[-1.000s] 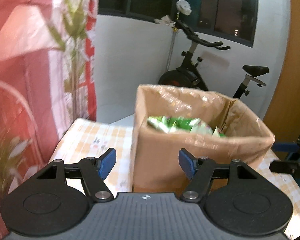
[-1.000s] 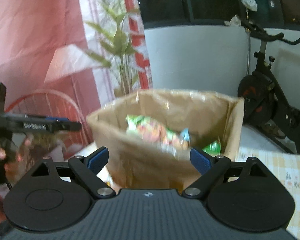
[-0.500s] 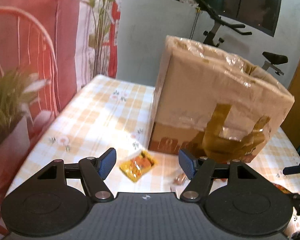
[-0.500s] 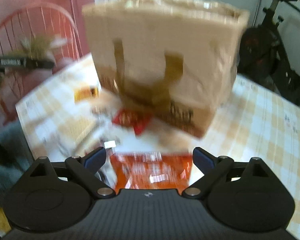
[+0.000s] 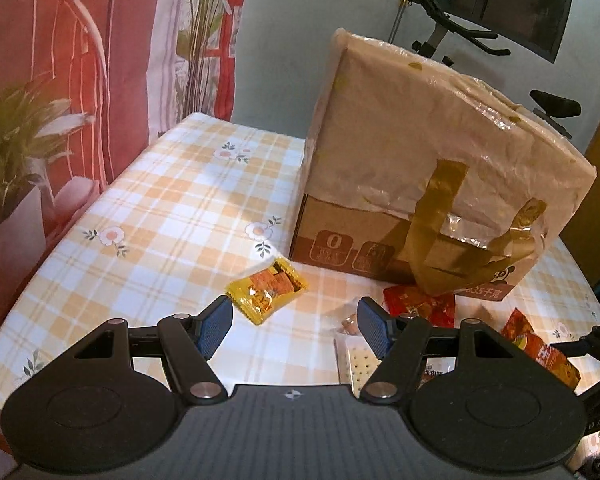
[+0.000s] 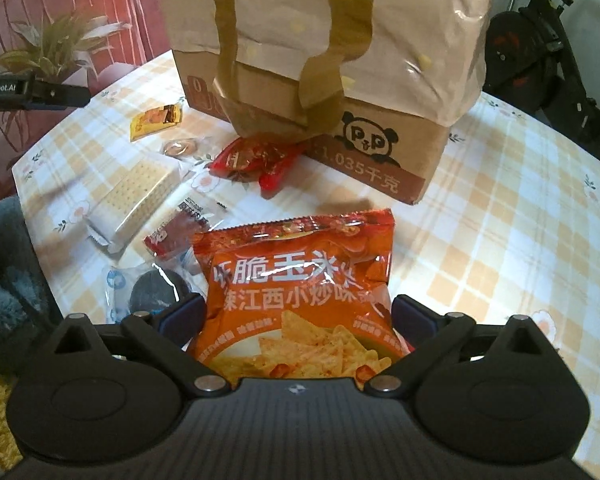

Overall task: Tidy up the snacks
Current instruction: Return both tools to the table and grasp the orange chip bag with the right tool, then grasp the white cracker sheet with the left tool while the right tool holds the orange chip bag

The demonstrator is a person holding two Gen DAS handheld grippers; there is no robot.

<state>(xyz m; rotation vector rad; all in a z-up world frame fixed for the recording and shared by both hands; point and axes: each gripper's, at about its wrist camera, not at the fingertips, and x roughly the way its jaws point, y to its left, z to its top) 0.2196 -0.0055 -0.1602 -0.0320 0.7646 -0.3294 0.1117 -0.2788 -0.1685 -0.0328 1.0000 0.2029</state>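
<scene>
A taped cardboard box (image 5: 420,168) stands on the checked tablecloth; it also shows in the right wrist view (image 6: 320,60). My left gripper (image 5: 294,322) is open and empty, low over the table, just short of a yellow snack packet (image 5: 266,290). My right gripper (image 6: 298,314) is open, with an orange corn chip bag (image 6: 296,280) lying between its fingers on the table. Red packets (image 6: 256,158), a white cracker pack (image 6: 134,196), a dark cookie pack (image 6: 152,294) and the yellow packet (image 6: 156,120) lie in front of the box.
The tablecloth (image 5: 160,216) reaches the table's left edge, with a potted plant (image 5: 8,148) and a red chair (image 5: 60,40) beyond it. An exercise bike (image 6: 548,60) stands behind the table at right. The left gripper's arm (image 6: 32,90) reaches in at left.
Both grippers have dropped from above the box's open top to table level in front of it. The chip bag now lies between my right fingers.
</scene>
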